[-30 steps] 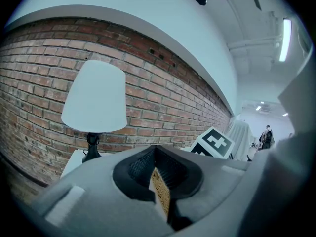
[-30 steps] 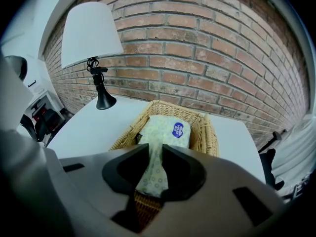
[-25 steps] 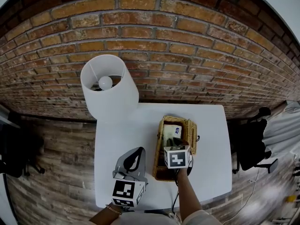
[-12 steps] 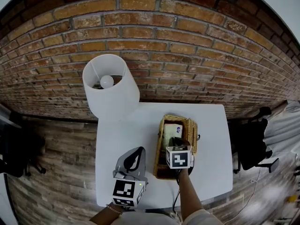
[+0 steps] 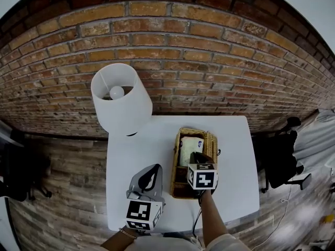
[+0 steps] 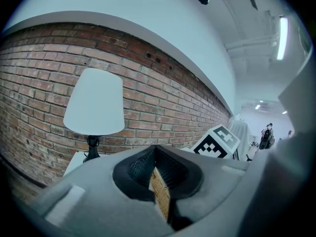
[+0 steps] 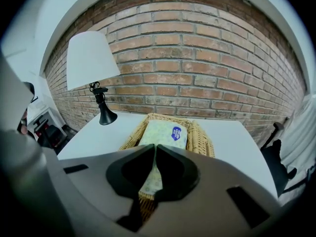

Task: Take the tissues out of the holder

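Observation:
A pale green tissue pack (image 5: 189, 149) with a blue label lies in a wicker basket (image 5: 176, 171) on the white table. My right gripper (image 5: 198, 158) points down into the basket at the pack's near end. In the right gripper view its jaws (image 7: 154, 147) have just been closing and now stand nearly together, with the pack's near edge (image 7: 165, 132) pinched between the pads. My left gripper (image 5: 153, 169) hovers over the table just left of the basket. It is shut with nothing in it, and a strip of the basket's weave shows past its tips (image 6: 154, 149).
A white-shaded lamp (image 5: 121, 95) on a black stand occupies the table's far left corner, against a brick wall. Bare tabletop (image 5: 235, 156) lies right of the basket. The table's front edge is close to the person's arms. A dark chair (image 5: 280, 158) stands off to the right.
The right gripper's marker cube has shifted slightly to the right over the basket's near end. The left gripper has stayed where it was.

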Tool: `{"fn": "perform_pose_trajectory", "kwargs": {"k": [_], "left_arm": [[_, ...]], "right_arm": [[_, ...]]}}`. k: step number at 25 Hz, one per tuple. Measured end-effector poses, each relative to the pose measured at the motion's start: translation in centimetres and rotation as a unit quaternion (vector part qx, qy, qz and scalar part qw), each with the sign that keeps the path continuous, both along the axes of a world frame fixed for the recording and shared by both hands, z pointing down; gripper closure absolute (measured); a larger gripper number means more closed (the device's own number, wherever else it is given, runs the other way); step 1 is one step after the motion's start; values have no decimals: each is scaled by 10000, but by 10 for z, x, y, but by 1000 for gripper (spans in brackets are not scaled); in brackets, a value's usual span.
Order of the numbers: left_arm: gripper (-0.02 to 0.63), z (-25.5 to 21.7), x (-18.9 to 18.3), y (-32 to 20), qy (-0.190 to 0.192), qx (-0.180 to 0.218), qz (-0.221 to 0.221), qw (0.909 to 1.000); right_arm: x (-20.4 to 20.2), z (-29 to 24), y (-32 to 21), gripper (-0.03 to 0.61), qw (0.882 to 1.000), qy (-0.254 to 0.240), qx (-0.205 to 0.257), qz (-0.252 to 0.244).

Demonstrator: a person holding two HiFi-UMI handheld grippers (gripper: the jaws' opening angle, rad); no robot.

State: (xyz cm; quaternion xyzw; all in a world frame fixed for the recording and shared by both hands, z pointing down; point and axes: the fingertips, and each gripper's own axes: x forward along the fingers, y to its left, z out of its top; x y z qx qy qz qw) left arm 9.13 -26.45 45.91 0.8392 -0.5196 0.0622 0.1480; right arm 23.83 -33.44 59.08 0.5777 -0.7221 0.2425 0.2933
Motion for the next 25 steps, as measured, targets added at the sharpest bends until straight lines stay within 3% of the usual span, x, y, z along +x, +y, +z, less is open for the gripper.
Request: {"fn": "perform_pose_trajectory", "kwargs": {"k": [25], "left_arm": [[624, -35, 6, 29, -28, 410, 27, 9992]], "right_arm": [[-3, -62, 14, 566, 9974, -268, 668, 77]]}}
